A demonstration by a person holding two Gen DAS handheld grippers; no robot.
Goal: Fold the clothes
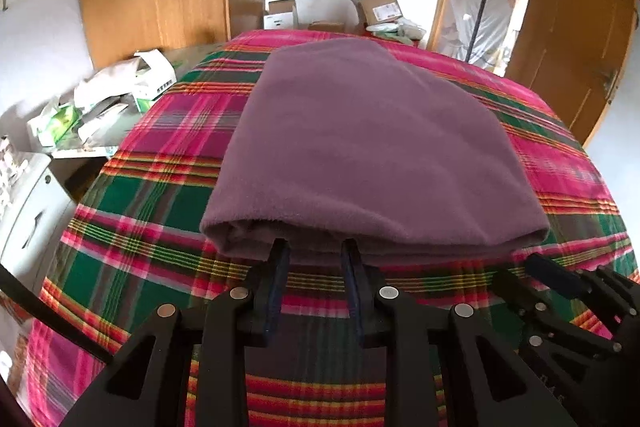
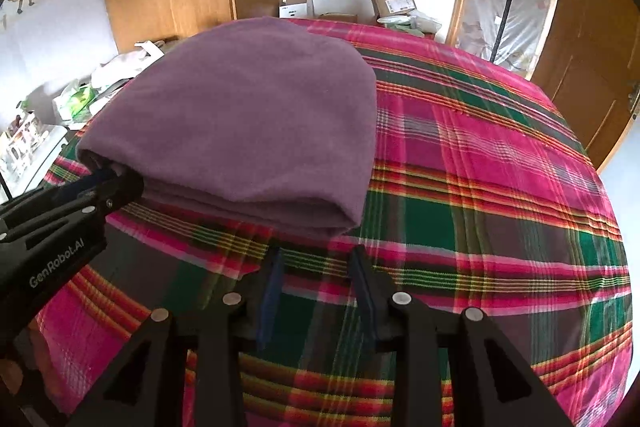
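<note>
Both handheld units were matte black plastic, same build. Left gripper [image 1: 316,247] had two slim fingers [image 1: 278,279] lined with dark blue pads on the inner faces, mounted on angular black link arms with triangular cut-outs. Four round silver pivot pins [image 1: 388,292] sat across the links (two inner, two outer). Right gripper [image 2: 316,255] matched: black fingers [image 2: 362,287], dark blue pad strips, four silver pins [image 2: 400,298], triangular openings in the arms. Seen from the right camera, the left unit's side carried white lettering "GenRobot.AI" [image 2: 56,263] plus small silver screws. A thin black cable [image 1: 52,321] ran past the left unit's lower corner.
</note>
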